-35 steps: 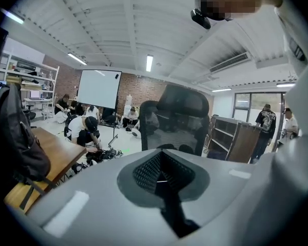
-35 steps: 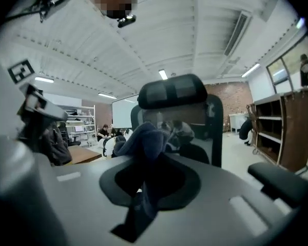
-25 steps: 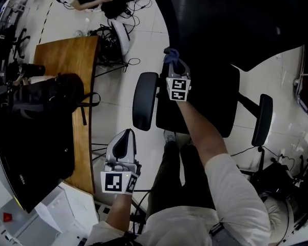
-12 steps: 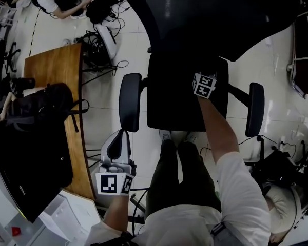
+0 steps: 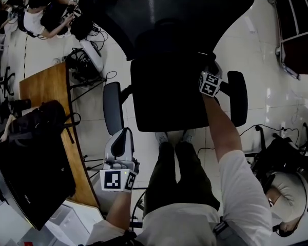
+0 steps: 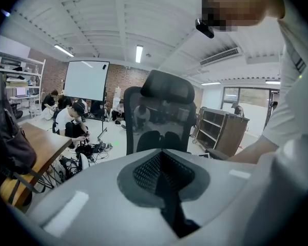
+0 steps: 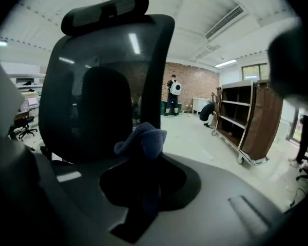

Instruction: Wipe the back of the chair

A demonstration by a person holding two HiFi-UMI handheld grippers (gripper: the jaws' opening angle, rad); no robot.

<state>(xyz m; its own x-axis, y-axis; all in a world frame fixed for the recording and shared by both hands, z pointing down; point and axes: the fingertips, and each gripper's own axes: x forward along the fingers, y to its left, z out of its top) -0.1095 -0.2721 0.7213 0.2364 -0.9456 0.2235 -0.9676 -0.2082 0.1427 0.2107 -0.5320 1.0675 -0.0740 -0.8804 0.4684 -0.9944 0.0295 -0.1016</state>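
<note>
This is an open office or lab workspace. A screen (image 6: pixel 86 81) hangs by a brick wall (image 6: pixel 115 78), and wheeled shelves (image 7: pixel 246 122) stand nearby. Cables (image 5: pixel 87 65) lie near a desk (image 5: pixel 41 88) and a chair (image 5: pixel 169 24).

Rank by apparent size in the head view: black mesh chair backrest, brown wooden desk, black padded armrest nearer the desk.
1. black mesh chair backrest
2. brown wooden desk, partly covered
3. black padded armrest

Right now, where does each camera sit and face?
Head view: on the head, steeply down at the black mesh office chair; arms, legs show.
Left gripper view: on the shut left claw, facing the chair; shirt shows.
Right gripper view: on the right claw, shut on a dark blue cloth, facing the backrest.
All share the chair.
</note>
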